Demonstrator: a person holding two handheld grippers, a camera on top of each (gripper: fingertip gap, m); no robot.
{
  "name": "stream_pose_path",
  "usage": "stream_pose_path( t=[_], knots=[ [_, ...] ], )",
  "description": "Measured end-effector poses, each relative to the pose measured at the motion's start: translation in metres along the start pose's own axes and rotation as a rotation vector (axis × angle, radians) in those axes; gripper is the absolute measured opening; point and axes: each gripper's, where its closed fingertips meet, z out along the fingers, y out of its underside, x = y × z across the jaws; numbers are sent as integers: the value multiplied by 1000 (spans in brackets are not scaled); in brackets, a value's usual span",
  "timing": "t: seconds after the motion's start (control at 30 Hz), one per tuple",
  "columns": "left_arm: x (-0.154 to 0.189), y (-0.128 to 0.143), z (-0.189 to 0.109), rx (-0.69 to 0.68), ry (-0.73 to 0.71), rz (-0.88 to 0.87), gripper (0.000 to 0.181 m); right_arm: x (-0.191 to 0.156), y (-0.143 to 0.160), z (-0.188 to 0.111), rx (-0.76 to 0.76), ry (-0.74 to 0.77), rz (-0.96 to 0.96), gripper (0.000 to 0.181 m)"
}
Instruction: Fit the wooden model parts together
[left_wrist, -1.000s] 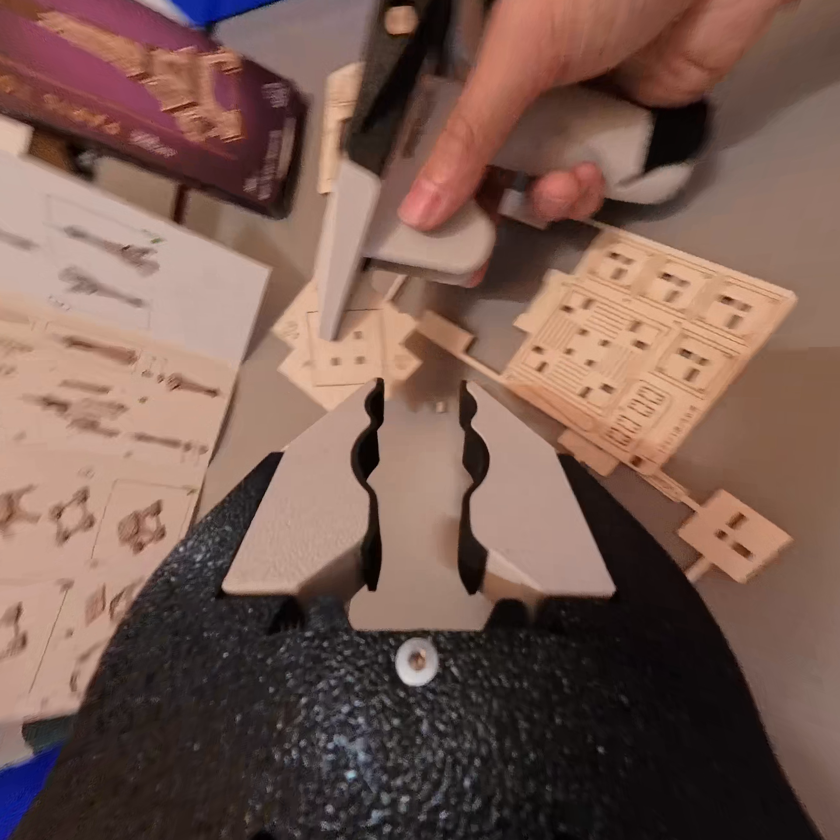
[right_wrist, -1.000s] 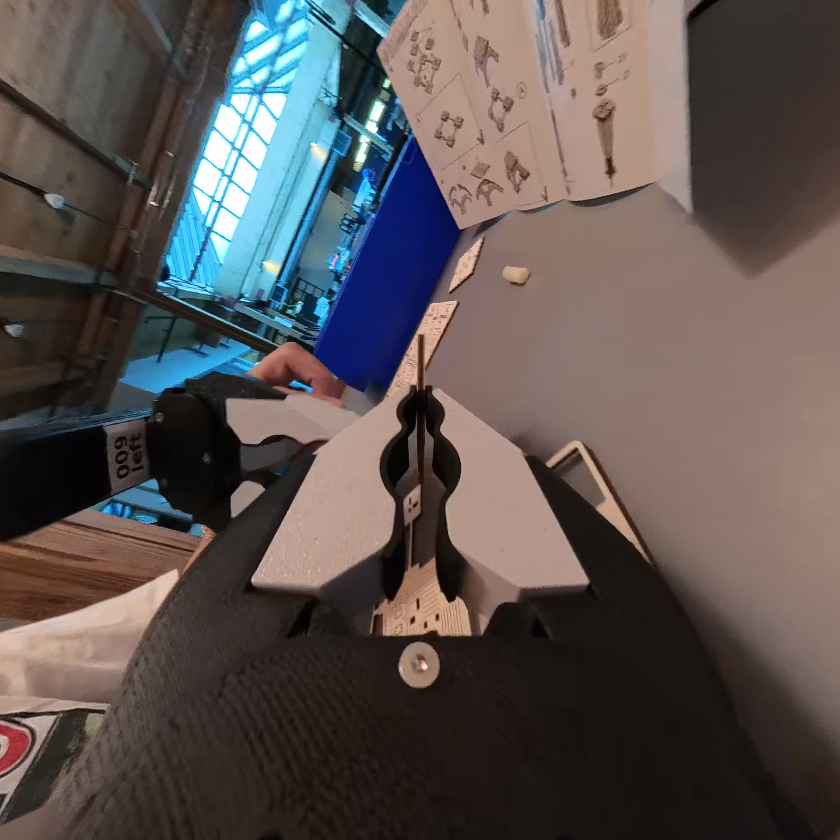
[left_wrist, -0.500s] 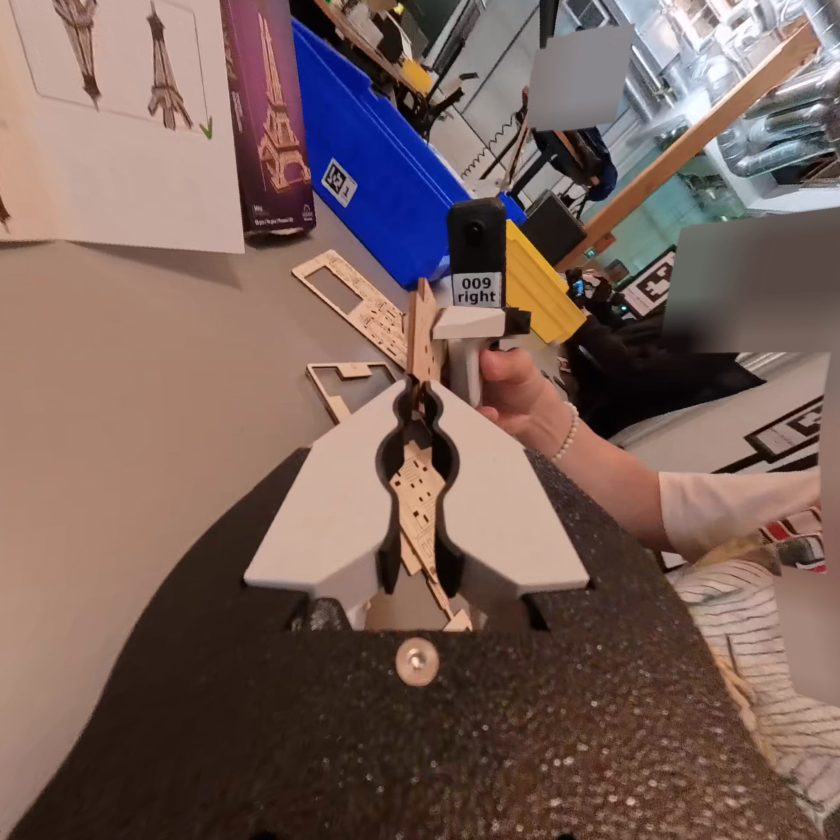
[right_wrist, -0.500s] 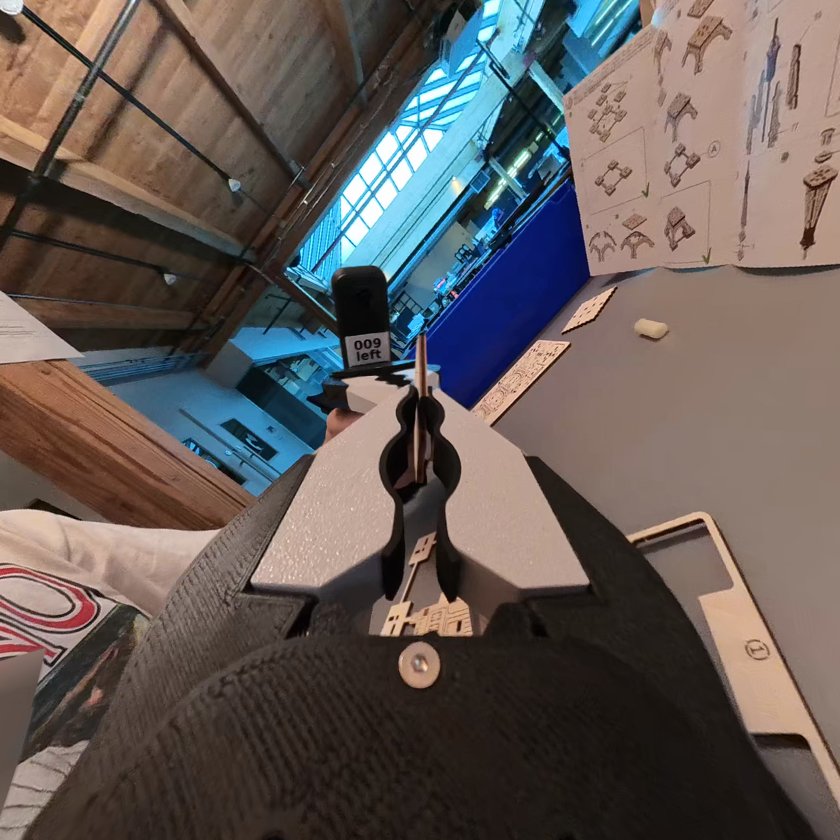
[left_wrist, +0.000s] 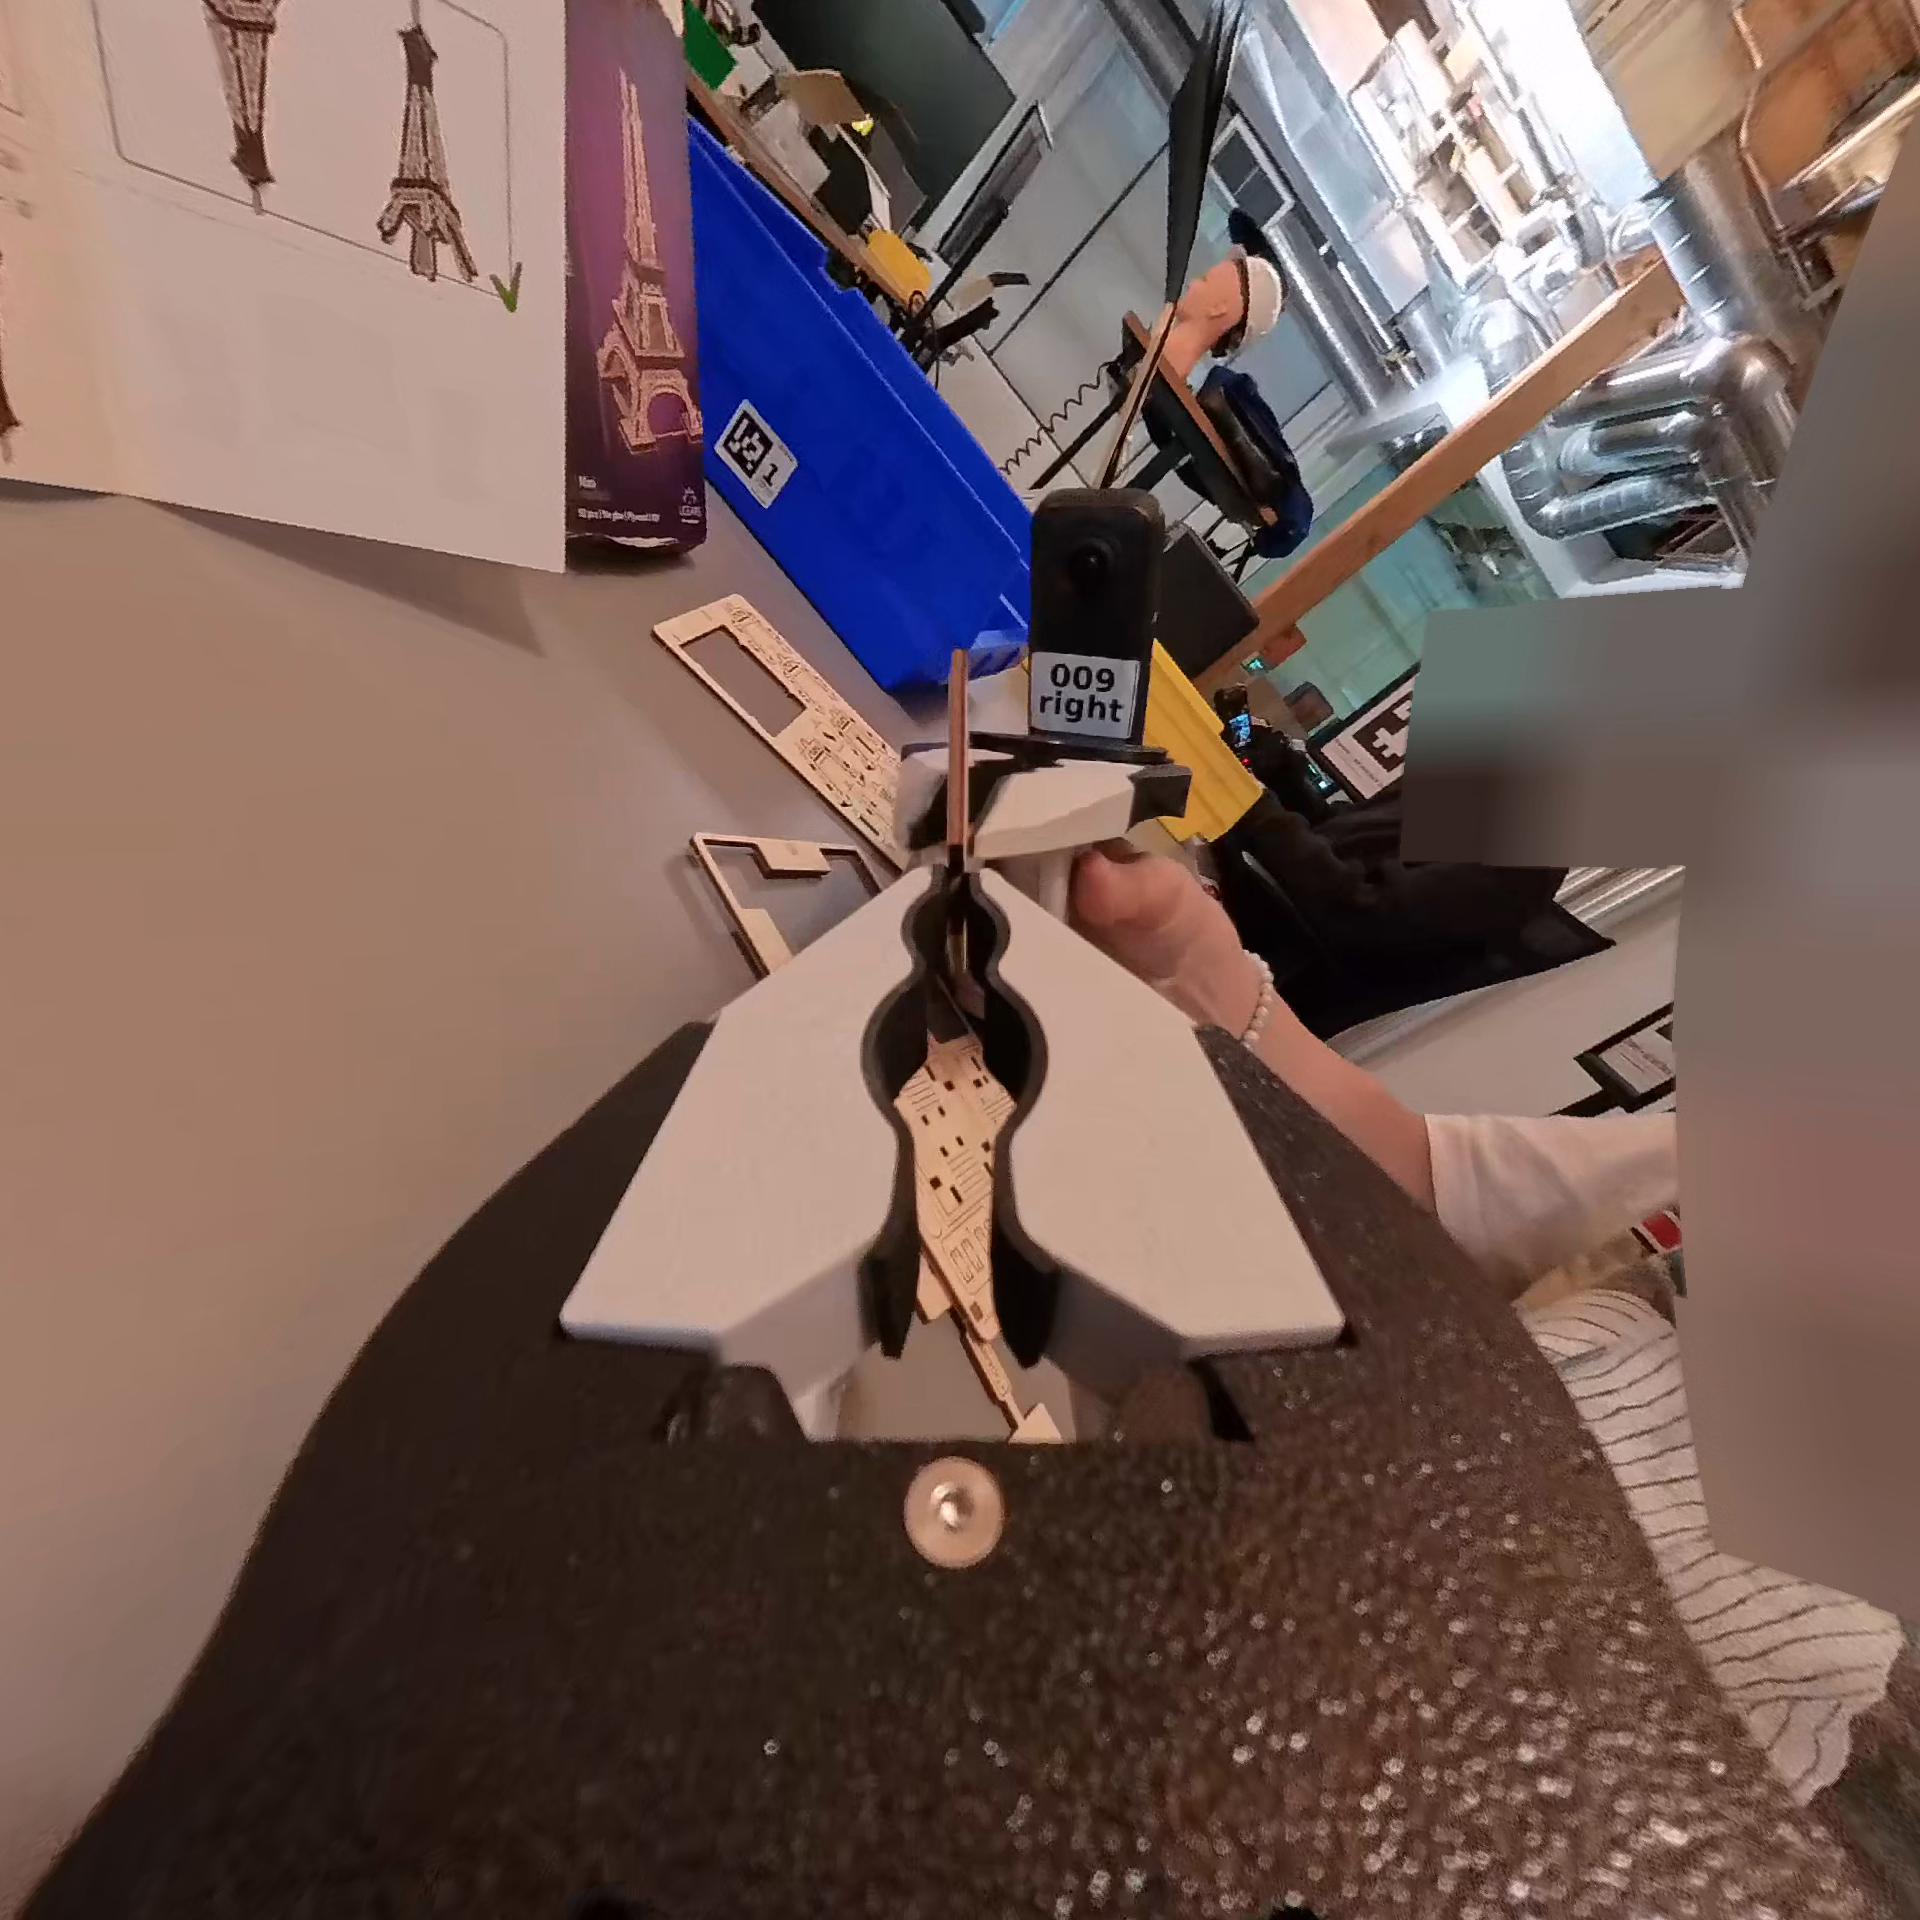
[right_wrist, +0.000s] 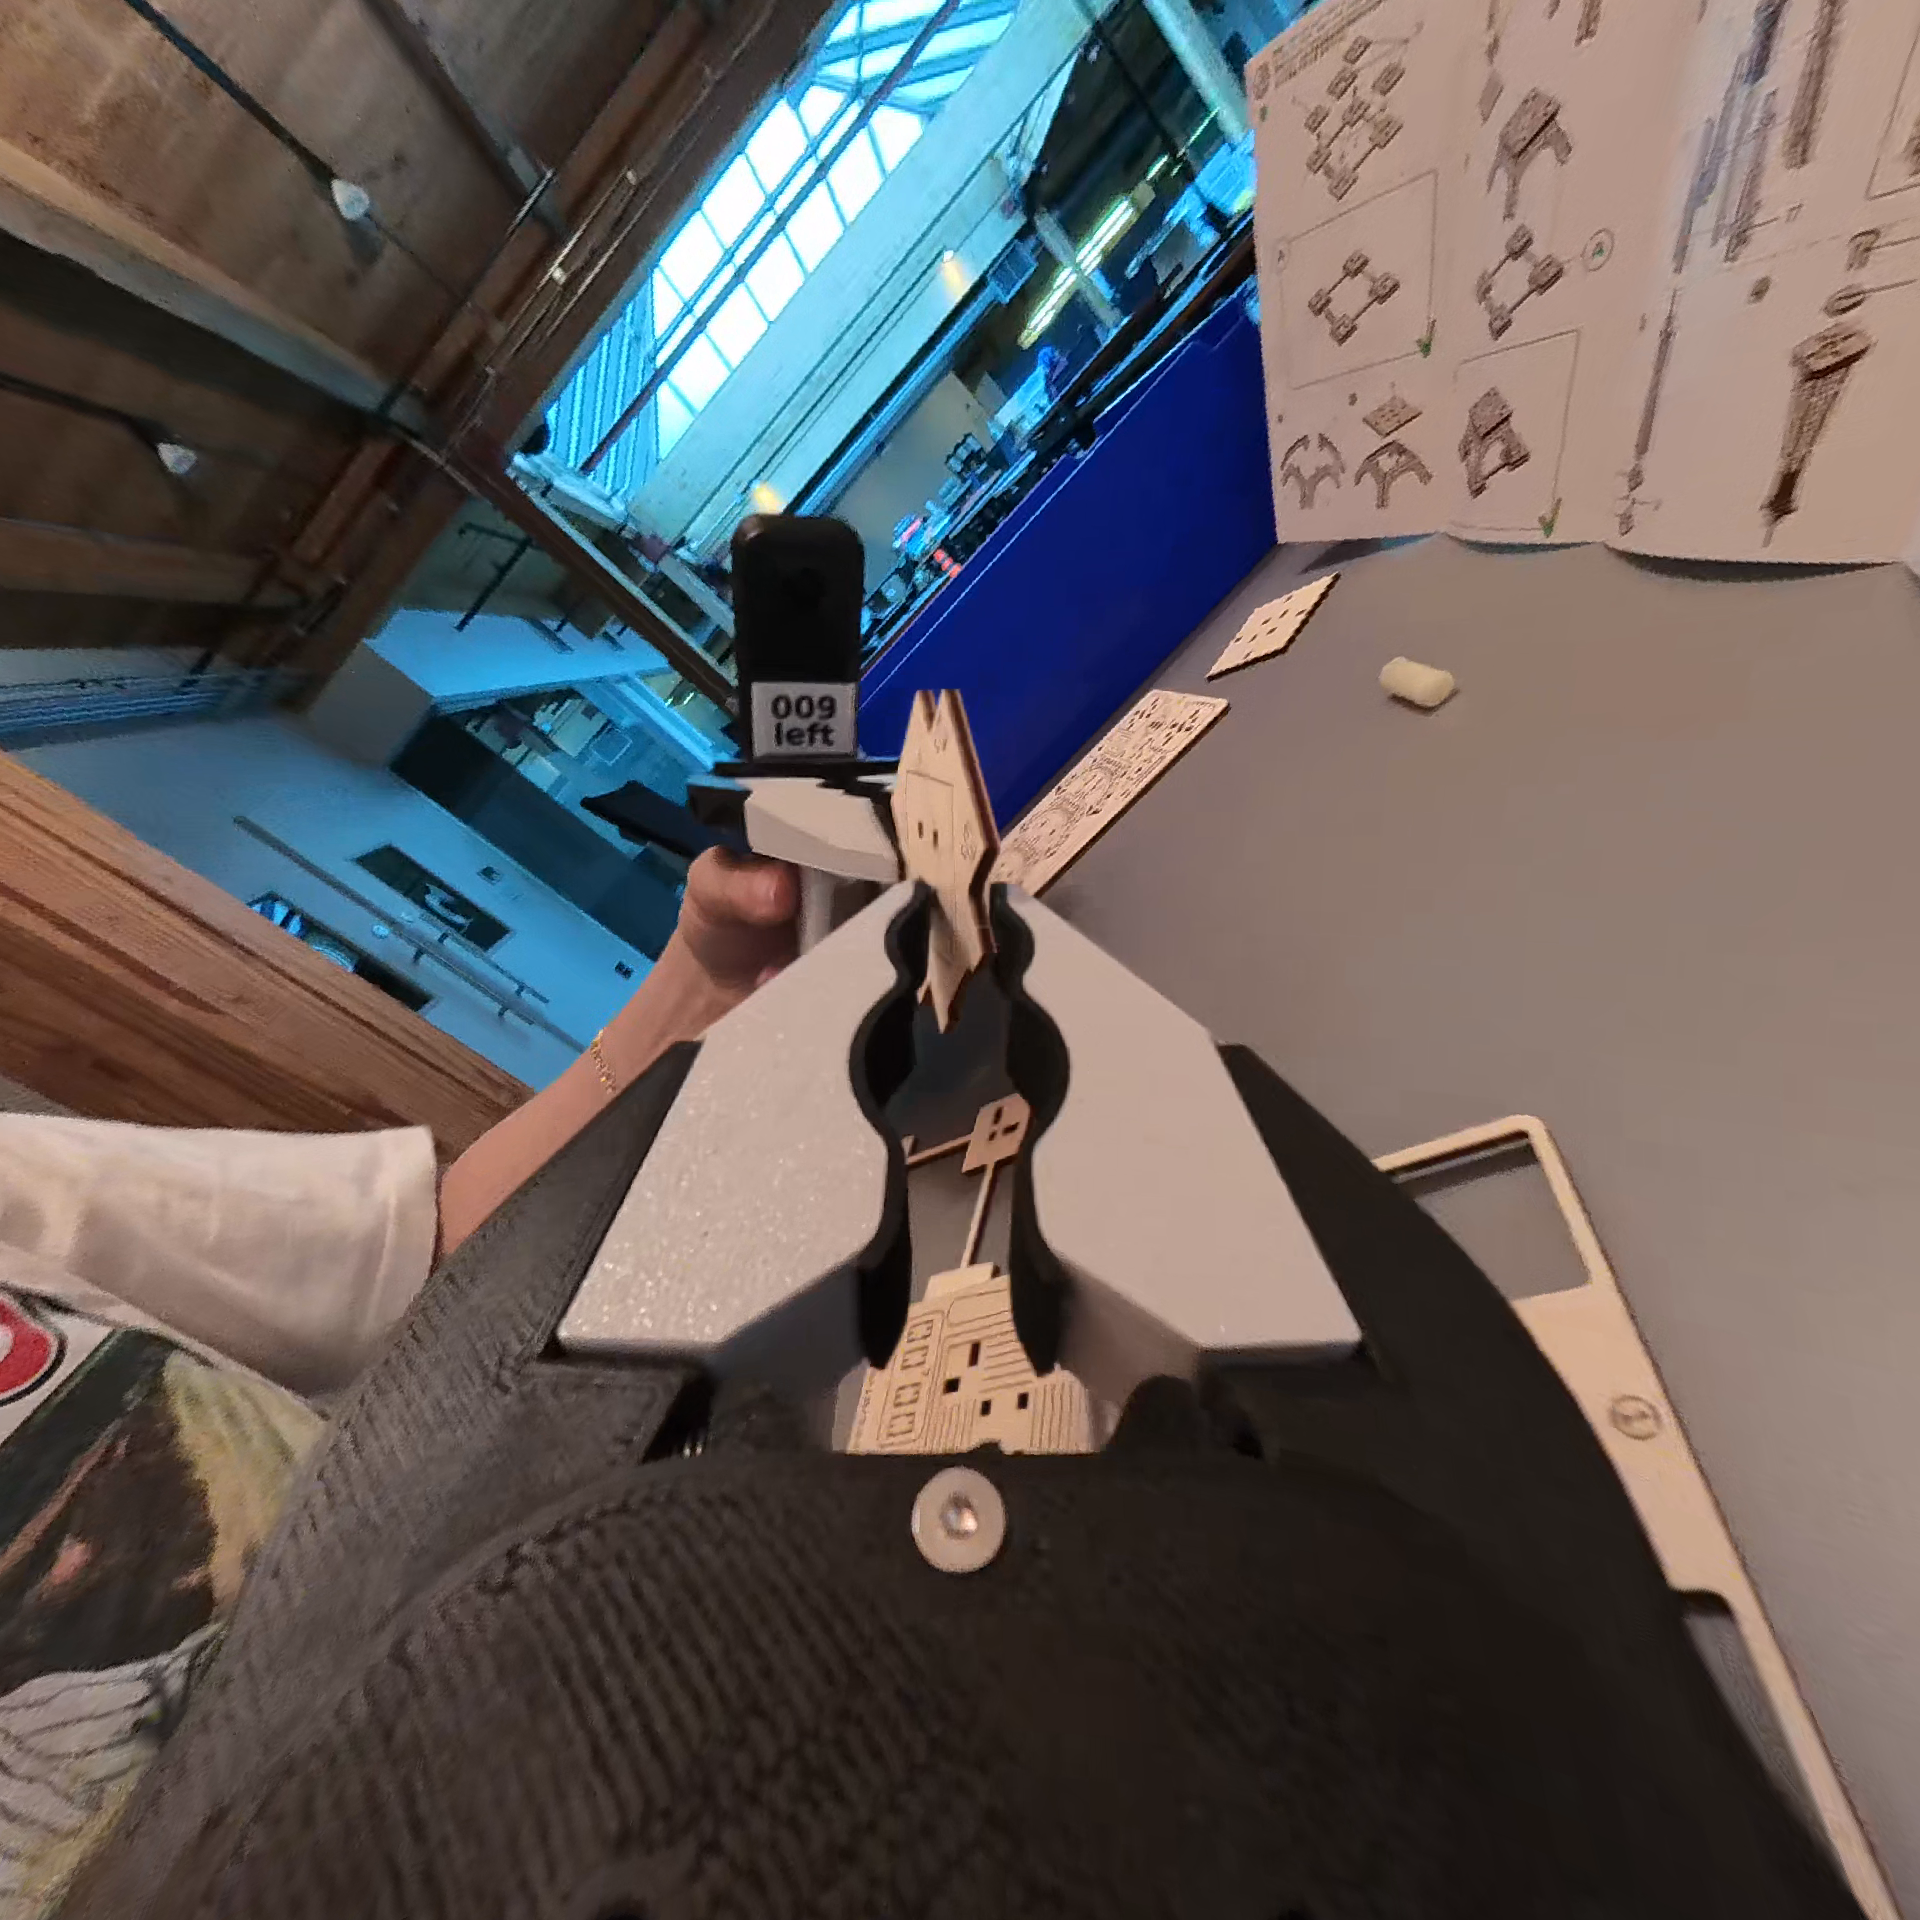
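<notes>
Both grippers are held up above the grey table (left_wrist: 312, 831) and face each other. My left gripper (left_wrist: 956, 878) is shut on a thin wooden model part (left_wrist: 957, 748), which I see edge-on sticking up past the fingertips. More of the part shows below, between the fingers (left_wrist: 961, 1143). The right gripper's body (left_wrist: 1060, 810) is just behind it. In the right wrist view the same part (right_wrist: 940, 831) stands tilted between the tips of my right gripper (right_wrist: 958, 899). These tips are slightly apart, with dark gaps beside the wood. The left gripper's body (right_wrist: 821, 821) is behind it.
An instruction sheet (left_wrist: 260, 260) (right_wrist: 1558, 260), a purple box (left_wrist: 634, 312) and a blue bin (left_wrist: 831, 447) stand at the back. Empty wooden frames (left_wrist: 790, 883) (right_wrist: 1558, 1299), part sheets (left_wrist: 790, 707) (right_wrist: 1112, 790), a small square part (right_wrist: 1273, 623) and a white plug (right_wrist: 1415, 684) lie on the table. Left and right tips are no more than a few centimetres apart.
My left gripper, open over the table a second ago, is now shut on the part. My right fingers have parted slightly. The part now shows its face in the right view and its edge in the left.
</notes>
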Motion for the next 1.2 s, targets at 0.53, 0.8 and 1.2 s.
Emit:
stream_pose_path(
  t=[0.53, 0.8, 1.2],
  knots=[
    [-22, 64, 13, -531, -496, 1013, 45, 44, 15, -4, -60, 288, 133, 1],
    [-38, 52, 29, -801, -470, 1172, 45, 60, 13, -13, -73, 354, 161, 1],
    [-65, 48, 17, -1145, -276, 1476, 49, 77, 8, -12, -129, 368, 192, 1]
  ],
)
